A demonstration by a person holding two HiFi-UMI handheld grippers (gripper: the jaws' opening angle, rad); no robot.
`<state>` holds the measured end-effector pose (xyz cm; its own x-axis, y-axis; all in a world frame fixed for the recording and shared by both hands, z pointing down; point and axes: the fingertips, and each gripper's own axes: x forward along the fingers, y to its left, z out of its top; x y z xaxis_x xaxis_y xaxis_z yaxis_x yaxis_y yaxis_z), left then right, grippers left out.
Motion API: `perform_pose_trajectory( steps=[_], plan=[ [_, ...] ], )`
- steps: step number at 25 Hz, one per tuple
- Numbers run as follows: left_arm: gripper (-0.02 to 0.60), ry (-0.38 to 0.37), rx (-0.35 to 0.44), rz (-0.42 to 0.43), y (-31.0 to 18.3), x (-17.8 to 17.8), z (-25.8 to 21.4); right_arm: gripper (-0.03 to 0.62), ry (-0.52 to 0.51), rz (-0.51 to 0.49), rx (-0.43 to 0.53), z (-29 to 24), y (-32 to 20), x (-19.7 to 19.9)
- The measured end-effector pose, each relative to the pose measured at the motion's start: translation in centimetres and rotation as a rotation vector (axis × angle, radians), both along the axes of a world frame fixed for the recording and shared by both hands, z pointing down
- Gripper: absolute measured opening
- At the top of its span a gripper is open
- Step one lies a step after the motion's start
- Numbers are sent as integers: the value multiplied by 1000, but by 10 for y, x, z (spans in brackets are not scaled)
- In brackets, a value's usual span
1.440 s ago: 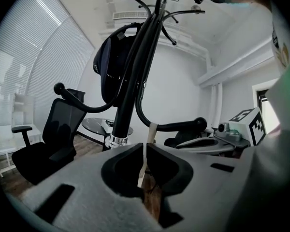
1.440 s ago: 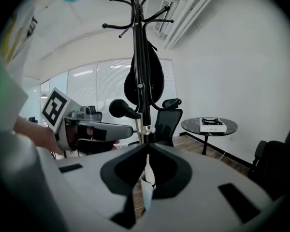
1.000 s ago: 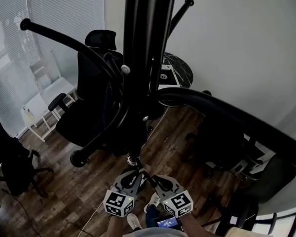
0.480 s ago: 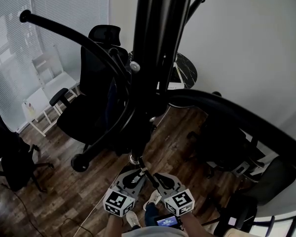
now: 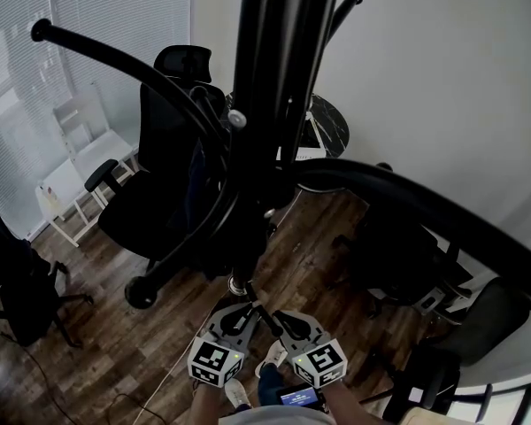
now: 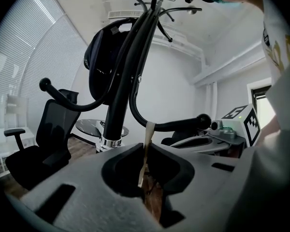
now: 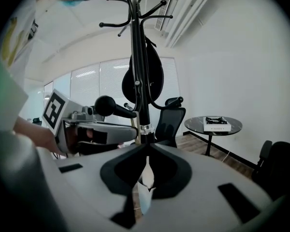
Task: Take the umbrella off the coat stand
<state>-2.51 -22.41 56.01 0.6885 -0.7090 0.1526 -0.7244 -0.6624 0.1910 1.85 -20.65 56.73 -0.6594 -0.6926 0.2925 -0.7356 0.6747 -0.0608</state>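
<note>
The black coat stand [image 5: 248, 175] rises straight toward me, its curved arms ending in ball tips. A dark bulging bundle, probably the folded umbrella [image 6: 108, 57], hangs high against the pole; it is also in the right gripper view [image 7: 142, 76]. In the head view it merges with the pole and I cannot tell it apart. My left gripper [image 5: 239, 313] and right gripper [image 5: 276, 324] sit side by side low in front of the pole's chrome ring [image 6: 110, 140]. Both are shut with nothing held. Neither touches the stand.
Black office chairs [image 5: 159, 175] stand left of the stand and more dark chairs [image 5: 398, 264] to its right. A round dark table [image 5: 323, 131] with a white box is behind by the wall. A low stand arm [image 5: 416, 211] sweeps right. The floor is wood planks.
My head view has shifted a little, so the stand sits slightly further right and higher in frame. Both grippers stay shut and in nearly the same low spot.
</note>
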Motion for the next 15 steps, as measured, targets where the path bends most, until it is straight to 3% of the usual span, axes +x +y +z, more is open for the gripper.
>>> perform_pose_trajectory(
  steps=[5, 15],
  plan=[
    [25, -21, 5, 14, 1, -4, 1, 29, 3, -3, -1, 4, -1, -3],
    [20, 18, -29, 36, 4, -9, -1, 48, -49, -54, -26, 2, 0, -28]
  ],
)
